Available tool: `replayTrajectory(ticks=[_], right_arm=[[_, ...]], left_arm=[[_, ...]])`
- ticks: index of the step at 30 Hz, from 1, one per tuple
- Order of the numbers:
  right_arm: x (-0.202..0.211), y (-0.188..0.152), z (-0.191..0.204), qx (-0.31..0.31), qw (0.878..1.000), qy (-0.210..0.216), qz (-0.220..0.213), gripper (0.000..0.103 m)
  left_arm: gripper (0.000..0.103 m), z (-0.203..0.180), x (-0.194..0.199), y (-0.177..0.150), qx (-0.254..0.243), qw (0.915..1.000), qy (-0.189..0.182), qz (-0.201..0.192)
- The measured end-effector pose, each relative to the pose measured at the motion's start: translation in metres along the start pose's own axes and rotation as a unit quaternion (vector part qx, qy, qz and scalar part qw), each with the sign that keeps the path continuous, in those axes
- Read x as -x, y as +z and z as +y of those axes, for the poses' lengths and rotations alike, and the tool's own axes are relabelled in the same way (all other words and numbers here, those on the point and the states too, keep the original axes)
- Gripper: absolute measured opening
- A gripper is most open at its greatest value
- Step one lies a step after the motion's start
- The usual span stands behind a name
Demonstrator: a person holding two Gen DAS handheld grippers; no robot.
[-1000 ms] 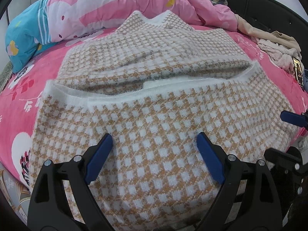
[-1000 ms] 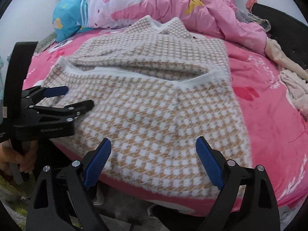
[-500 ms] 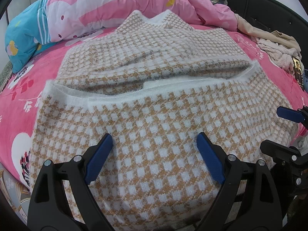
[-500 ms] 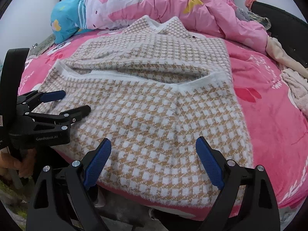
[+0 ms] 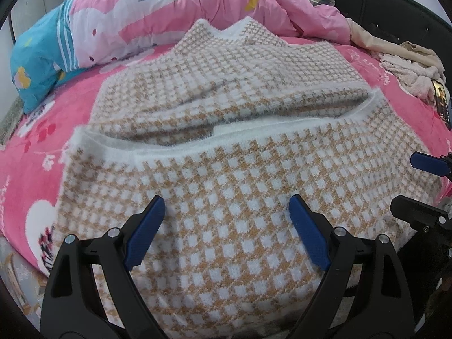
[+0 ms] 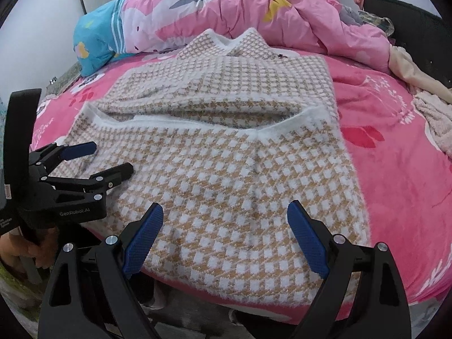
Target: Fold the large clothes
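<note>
From the left view the fuzzy checked sweater lies half-folded on the bed, soft and floppy under the released left hand-held gripper; from the right, the right hand-held gripper gapes empty above its thick near hem, the likeliest hold.

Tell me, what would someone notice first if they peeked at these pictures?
First, the big fuzzy checked sweater in tan and white, spread in the middle of the bright pink bed with its bottom part folded up. Behind it lies a crumpled pink quilt with a blue end. Nearest the camera, the left gripper and right gripper hover open over the sweater's near edge, holding nothing.
</note>
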State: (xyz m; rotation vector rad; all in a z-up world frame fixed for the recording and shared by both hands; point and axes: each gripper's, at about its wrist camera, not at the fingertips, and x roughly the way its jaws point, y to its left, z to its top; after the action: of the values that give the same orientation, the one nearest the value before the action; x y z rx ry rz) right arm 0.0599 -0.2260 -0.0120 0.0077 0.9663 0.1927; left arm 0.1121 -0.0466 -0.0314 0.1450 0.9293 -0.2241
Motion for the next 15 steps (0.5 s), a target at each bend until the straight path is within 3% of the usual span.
replayTrajectory(ticks=[15], right_arm=[[0.008, -0.001, -0.004, -0.022, 0.999, 0.033, -0.019, 0.087]], left_arm=[[0.086, 0.019, 0.032, 0.013, 0.006, 0.9992, 0.032, -0.024]])
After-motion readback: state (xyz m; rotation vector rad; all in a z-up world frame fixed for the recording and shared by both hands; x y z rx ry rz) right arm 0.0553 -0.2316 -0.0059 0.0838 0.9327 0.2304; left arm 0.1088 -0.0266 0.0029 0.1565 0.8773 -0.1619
